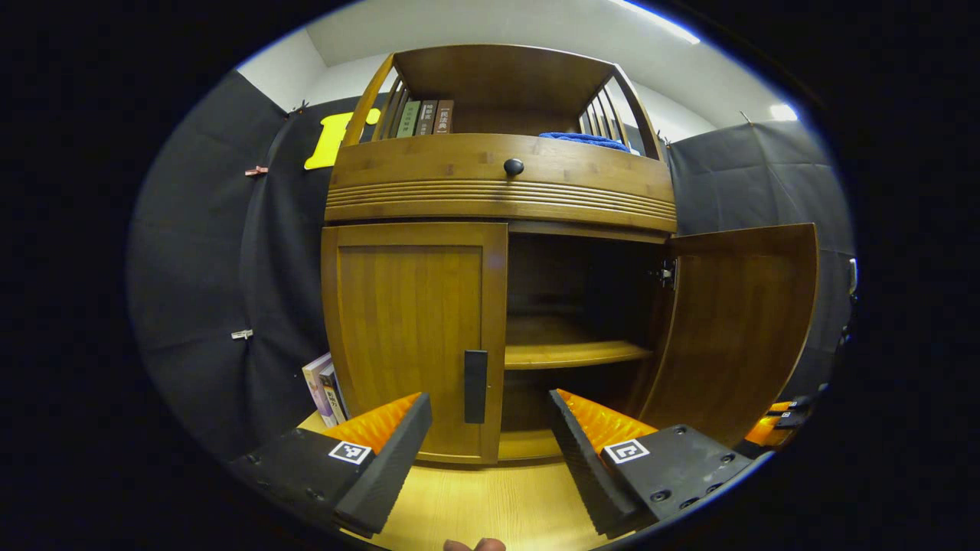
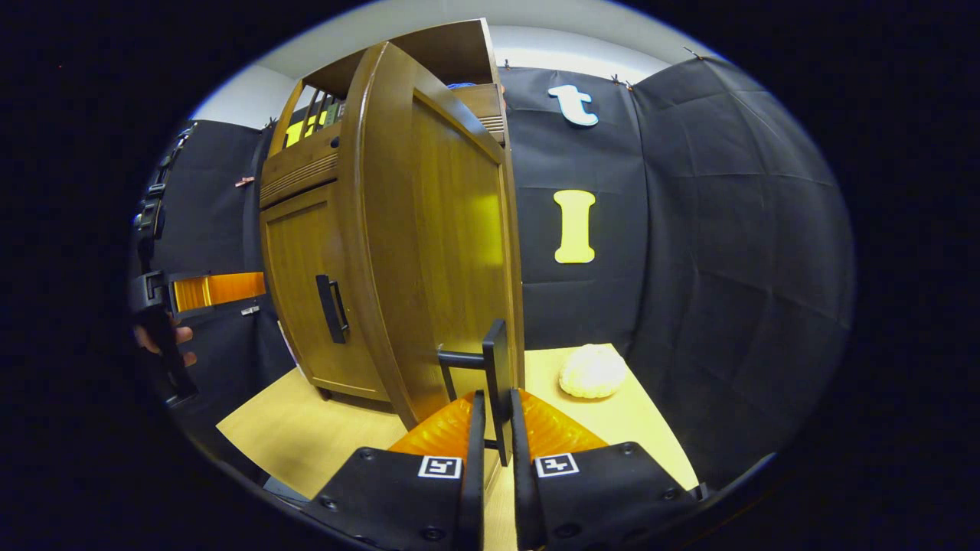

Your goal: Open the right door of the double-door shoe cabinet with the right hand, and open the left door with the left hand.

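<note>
The shoe cabinet [image 1: 498, 191] stands on a pale wooden table [image 1: 490, 505] against the black cloth wall. Its right door [image 1: 735, 329] hangs swung wide open, baring a shelf [image 1: 574, 353] inside, while the left door [image 1: 413, 337] sits flush shut.

The left gripper [image 1: 490, 428] hovers near the front with its fingers spread wide apart, the left door's handle [image 1: 475, 386] just beyond the gap, untouched.

In the right gripper view, the right gripper [image 2: 494, 444] has its fingers pressed together on the right door's handle [image 2: 498, 383], the open door rising close in front.

Books [image 1: 425, 117] and a blue cloth [image 1: 586, 140] sit up top above a drawer knob [image 1: 514, 166]. More books [image 1: 325, 390] lean at the cabinet's left foot. A pale rounded lump [image 2: 592, 371] lies far right on the table.
</note>
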`<state>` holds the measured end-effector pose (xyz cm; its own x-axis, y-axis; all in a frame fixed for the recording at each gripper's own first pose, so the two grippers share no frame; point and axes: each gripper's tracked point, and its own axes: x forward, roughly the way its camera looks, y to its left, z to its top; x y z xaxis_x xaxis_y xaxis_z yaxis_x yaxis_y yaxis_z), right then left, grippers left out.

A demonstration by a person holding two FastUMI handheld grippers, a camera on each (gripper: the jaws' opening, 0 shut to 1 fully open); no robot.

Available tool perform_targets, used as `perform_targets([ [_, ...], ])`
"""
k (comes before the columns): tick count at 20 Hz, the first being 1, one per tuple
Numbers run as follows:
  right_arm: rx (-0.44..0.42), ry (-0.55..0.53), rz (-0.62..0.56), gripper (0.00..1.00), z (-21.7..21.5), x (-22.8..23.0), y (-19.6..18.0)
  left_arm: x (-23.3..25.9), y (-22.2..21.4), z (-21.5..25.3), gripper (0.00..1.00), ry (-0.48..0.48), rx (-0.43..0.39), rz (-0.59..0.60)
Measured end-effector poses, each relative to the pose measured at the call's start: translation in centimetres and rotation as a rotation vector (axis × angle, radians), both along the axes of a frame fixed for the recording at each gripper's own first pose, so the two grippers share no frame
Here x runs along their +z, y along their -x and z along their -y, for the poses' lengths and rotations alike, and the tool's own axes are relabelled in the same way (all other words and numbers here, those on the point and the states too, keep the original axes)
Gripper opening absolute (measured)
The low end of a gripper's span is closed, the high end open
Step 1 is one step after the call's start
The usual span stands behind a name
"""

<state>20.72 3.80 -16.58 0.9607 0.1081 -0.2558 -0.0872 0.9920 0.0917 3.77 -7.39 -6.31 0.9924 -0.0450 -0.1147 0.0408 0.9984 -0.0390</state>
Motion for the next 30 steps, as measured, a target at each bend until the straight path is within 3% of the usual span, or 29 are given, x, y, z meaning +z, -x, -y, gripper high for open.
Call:
perform_targets([
  [1, -0.013, -0.009, 0.011, 0.14, 0.3, 1.2, 2.1, 0.0, -0.2, 0.2, 0.95, 0.0, -0.002, 0.002],
  [2, -0.03, -0.005, 0.011, 0.12, 0.5, 0.2, -0.3, 0.0, -0.4, 0.4, 0.95, -0.001, -0.002, 0.004],
  [6, -0.071, -0.024, 0.021, 0.07, 1.2, 0.2, -1.1, -1.2, -1.7, 1.1, 0.94, -0.008, -0.002, -0.007],
  [11, -0.04, -0.027, 0.02, 0.07, 1.2, 0.4, -0.7, -4.0, -4.4, 1.2, 0.95, -0.04, 0.009, -0.038],
  [15, -0.097, -0.02, 0.057, 0.09, 2.5, 1.0, -1.1, -6.0, -7.5, 0.1, 0.95, -0.036, 0.039, -0.065],
  [17, -0.078, -0.049, 0.064, 0.15, 1.7, 1.3, -1.0, -6.5, -9.2, -0.5, 0.95, -0.03, 0.053, -0.07],
  [19, -0.102, -0.026, 0.092, 0.34, 2.4, 1.7, -1.1, -6.7, -11.1, -0.9, 0.97, -0.035, 0.066, -0.067],
  [22, -0.173, 0.017, 0.117, 0.73, 4.4, 2.0, -0.8, -7.5, -13.1, -1.5, 0.95, -0.039, 0.086, -0.077],
  [24, -0.19, -0.011, 0.157, 0.99, 4.3, 3.3, 0.0, -8.1, -13.9, -1.8, 0.95, -0.042, 0.097, -0.088],
  [26, -0.234, -0.03, 0.176, 0.98, 5.3, 4.3, 0.6, -8.2, -15.1, -1.6, 0.97, -0.05, 0.096, -0.094],
  [30, -0.266, -0.078, 0.111, 0.98, 5.3, 3.5, 1.6, -9.0, -17.0, -1.7, 0.9, -0.051, 0.078, -0.103],
])
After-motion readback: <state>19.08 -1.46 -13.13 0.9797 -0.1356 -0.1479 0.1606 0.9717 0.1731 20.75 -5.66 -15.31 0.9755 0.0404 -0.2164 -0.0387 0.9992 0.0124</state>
